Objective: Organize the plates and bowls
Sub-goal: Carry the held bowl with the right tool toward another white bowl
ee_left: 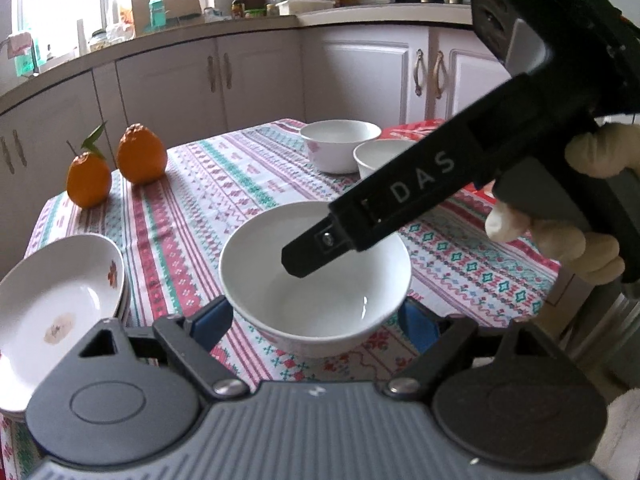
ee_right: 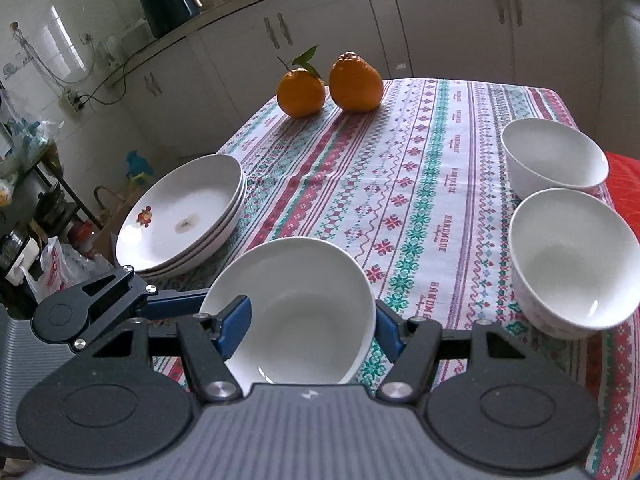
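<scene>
A white bowl [ee_left: 316, 276] sits on the patterned tablecloth [ee_left: 224, 184] between my left gripper's [ee_left: 316, 320] open blue fingers [ee_left: 212, 320], which flank its near side. My right gripper's finger [ee_left: 316, 250] dips into the same bowl from the right. In the right wrist view that bowl [ee_right: 296, 312] lies between my right gripper's [ee_right: 312, 332] wide fingers [ee_right: 236, 326], one inside the rim and one outside; contact is unclear. Two more white bowls [ee_right: 576, 256] [ee_right: 554, 156] stand at the right. A stack of white plates [ee_right: 184, 212] sits at the left edge.
Two oranges [ee_right: 330, 84] stand at the table's far side. A red cloth [ee_right: 624, 184] lies at the right edge. Kitchen cabinets and a cluttered counter [ee_left: 280, 12] run behind the table. The plate stack also shows in the left wrist view [ee_left: 56, 304], close to my left gripper.
</scene>
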